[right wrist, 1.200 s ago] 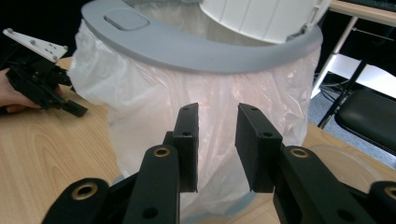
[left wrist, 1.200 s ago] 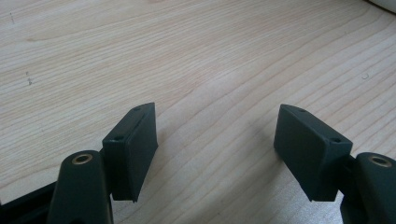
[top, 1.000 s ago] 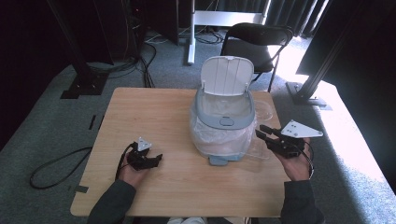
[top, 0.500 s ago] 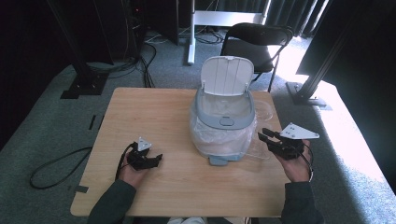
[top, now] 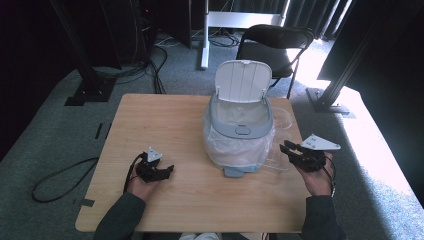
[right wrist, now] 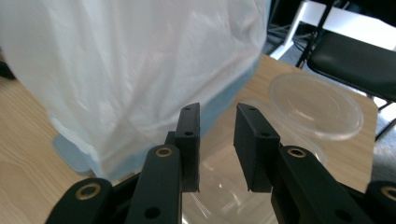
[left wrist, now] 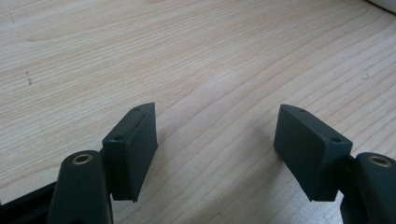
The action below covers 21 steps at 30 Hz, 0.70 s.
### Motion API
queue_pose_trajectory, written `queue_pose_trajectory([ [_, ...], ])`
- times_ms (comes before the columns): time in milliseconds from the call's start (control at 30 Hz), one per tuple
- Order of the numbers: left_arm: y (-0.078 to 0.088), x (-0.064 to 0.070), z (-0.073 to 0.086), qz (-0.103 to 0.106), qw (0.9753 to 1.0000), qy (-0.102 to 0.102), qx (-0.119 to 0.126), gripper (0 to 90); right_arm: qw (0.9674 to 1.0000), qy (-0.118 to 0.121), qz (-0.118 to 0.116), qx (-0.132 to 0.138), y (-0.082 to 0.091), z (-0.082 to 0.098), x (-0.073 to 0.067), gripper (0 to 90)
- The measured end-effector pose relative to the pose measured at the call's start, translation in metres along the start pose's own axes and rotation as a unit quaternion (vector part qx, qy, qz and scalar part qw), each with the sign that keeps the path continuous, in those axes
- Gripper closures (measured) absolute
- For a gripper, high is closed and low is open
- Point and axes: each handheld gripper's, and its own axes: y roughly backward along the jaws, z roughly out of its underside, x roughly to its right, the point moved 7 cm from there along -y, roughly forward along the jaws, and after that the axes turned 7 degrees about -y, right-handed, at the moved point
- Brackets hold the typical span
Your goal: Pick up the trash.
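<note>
A small grey bin (top: 241, 131) with its white lid raised stands mid-table, lined with a translucent bag (right wrist: 130, 70) that drapes over its sides. A clear plastic dish (top: 274, 162) lies on the table at the bin's right foot. My right gripper (top: 285, 148) hangs low just right of it, pointing at the bin. Its jaws stand a narrow gap apart (right wrist: 217, 140), with the clear dish (right wrist: 219, 200) glinting beneath them and nothing seen pressed between the pads. My left gripper (top: 167, 171) rests on the table at the front left, open (left wrist: 215, 140) over bare wood.
A second clear round lid (right wrist: 317, 105) lies on the wooden table (top: 165, 125) behind and right of the bin (top: 285, 116). A black folding chair (top: 272, 45) stands beyond the far edge. Cables trail on the grey floor at the left.
My right gripper has sunk a little toward the table beside the bin. The left gripper has stayed where it was.
</note>
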Motion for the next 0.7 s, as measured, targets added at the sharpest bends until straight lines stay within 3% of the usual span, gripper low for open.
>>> queue_pose_trajectory([
  [700,0.0,0.0,0.0,0.0,1.0,0.0,0.0,30.3,0.9984,-0.028,0.031,-0.038,-0.025,0.023,0.026,76.1],
])
